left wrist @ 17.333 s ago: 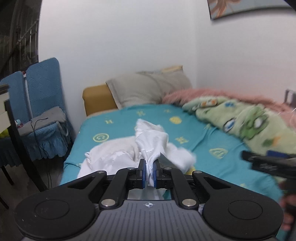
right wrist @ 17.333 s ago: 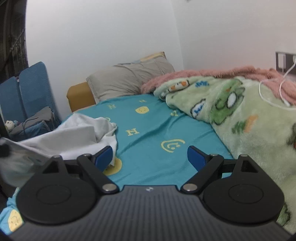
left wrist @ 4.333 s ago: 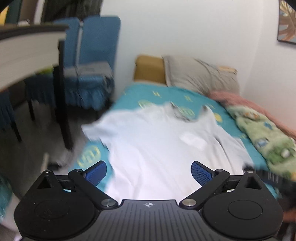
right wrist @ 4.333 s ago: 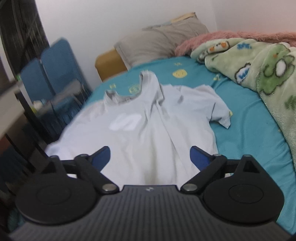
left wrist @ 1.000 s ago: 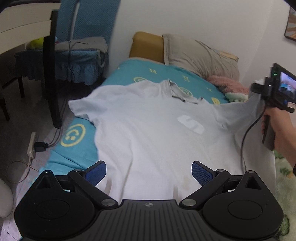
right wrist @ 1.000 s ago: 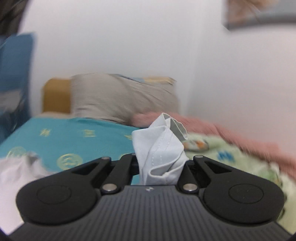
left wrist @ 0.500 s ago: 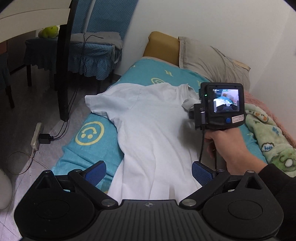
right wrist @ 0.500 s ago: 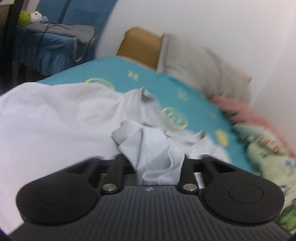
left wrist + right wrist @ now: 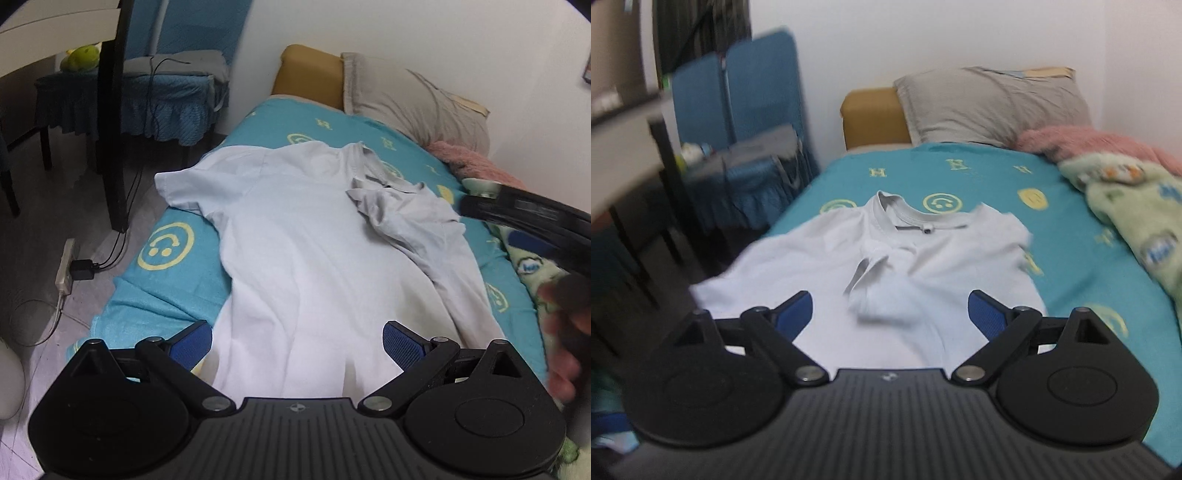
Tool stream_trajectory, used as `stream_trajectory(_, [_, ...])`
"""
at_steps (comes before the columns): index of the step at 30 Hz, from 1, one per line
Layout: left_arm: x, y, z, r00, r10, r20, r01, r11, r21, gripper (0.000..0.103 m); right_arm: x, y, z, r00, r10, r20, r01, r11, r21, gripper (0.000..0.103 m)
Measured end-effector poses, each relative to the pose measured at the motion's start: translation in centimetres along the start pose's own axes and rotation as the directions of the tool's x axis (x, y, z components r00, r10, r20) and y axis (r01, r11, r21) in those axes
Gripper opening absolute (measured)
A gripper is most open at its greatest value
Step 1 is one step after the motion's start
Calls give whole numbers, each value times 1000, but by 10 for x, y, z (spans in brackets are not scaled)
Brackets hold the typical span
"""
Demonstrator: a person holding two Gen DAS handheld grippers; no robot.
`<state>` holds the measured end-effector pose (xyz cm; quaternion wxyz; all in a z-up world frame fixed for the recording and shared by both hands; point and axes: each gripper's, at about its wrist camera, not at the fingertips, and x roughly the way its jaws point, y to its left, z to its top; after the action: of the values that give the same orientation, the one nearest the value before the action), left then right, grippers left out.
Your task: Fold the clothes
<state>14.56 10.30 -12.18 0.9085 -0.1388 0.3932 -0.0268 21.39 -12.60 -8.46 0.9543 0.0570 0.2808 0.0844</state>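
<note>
A white T-shirt [image 9: 310, 258] lies spread on the teal bed sheet [image 9: 166, 291], collar toward the pillow. Its right sleeve [image 9: 391, 206] is folded inward onto the chest; the same sleeve shows in the right wrist view [image 9: 879, 280] on the T-shirt [image 9: 960, 258]. Its left sleeve [image 9: 192, 184] lies flat near the bed's left edge. My left gripper [image 9: 297, 341] is open and empty above the shirt's hem. My right gripper [image 9: 890, 314] is open and empty above the shirt's middle. It also shows blurred at the right of the left wrist view [image 9: 532, 221].
A grey pillow [image 9: 993, 103] and a yellow headboard cushion [image 9: 310, 77] lie at the bed's head. A green and pink blanket [image 9: 1134, 199] is heaped along the right side. Blue chairs [image 9: 738, 122], a dark table leg [image 9: 114, 122] and a power strip [image 9: 66, 266] stand left of the bed.
My right gripper has let go of the shirt's right sleeve, which now lies folded on the chest, and it has drawn back to the right. My left gripper stays open.
</note>
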Motion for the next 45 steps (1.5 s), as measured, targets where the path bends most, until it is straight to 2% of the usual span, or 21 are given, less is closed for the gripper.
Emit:
stream_trajectory(2, [-8,-5,-6,1000,-18,2,18,1000,9,100,-46,-11,-9,1000,25,-7,-25,999,46,93])
stream_trajectory(5, [-19,-12,-18,1000,-31,-1,31,999,28,100,-109,-29,-29,1000,13,4,-13,995,96,93])
stream_trajectory(8, [-27,-19,-29,999,-39,-21,40,998,38,100,-154,-57,-51,998,26,51,-36,978,203,93])
stream_trajectory(10, [-32,-26,-35,996,-74,-39,75,997,30,99,-182,-75,-66,996,33,83,-54,961,272,93])
stream_trajectory(13, [-39,-41,-46,988,-138,-65,139,990,13,98,-204,-99,-74,993,24,118,-60,946,319,93])
stream_trajectory(16, [-35,-63,-59,970,-217,-114,215,976,-25,95,-217,-120,-74,986,-21,165,-35,945,327,93])
stream_trajectory(19, [-22,-91,-78,931,-314,-188,306,949,-72,90,-220,-138,-77,980,-38,196,-36,932,361,93])
stream_trajectory(24, [12,-146,-116,841,-446,-306,442,893,-85,78,-216,-164,-85,980,0,201,-92,889,449,93])
stream_trajectory(27, [35,-167,-137,782,-514,-352,502,855,-131,68,-212,-173,-90,981,22,194,-116,865,488,93])
stream_trajectory(30, [55,-181,-154,725,-562,-398,545,822,-166,65,-208,-179,-94,982,37,187,-130,849,513,93])
stream_trajectory(34, [66,-188,-160,683,-591,-429,587,794,-159,64,-202,-184,-98,983,61,170,-146,826,545,93])
stream_trajectory(35, [66,-187,-158,667,-609,-429,601,780,-174,64,-200,-186,-99,983,74,167,-156,817,555,93])
stream_trajectory(36, [66,-184,-157,637,-643,-425,627,753,-199,64,-198,-187,-100,983,86,165,-165,809,564,93])
stream_trajectory(39, [67,-177,-158,520,-756,-397,714,640,-283,62,-194,-189,-101,981,108,163,-184,794,580,93])
stream_trajectory(40, [67,-176,-159,506,-769,-392,726,624,-289,62,-193,-189,-101,980,114,163,-189,789,585,93])
stream_trajectory(41, [68,-177,-162,511,-763,-397,723,631,-281,62,-192,-189,-101,980,114,163,-190,788,585,93])
stream_trajectory(43, [73,-180,-170,528,-731,-432,700,663,-267,61,-192,-189,-102,981,110,159,-184,789,587,93])
stream_trajectory(45, [76,-183,-176,556,-705,-439,687,688,-235,51,-191,-189,-103,982,107,156,-179,788,589,93])
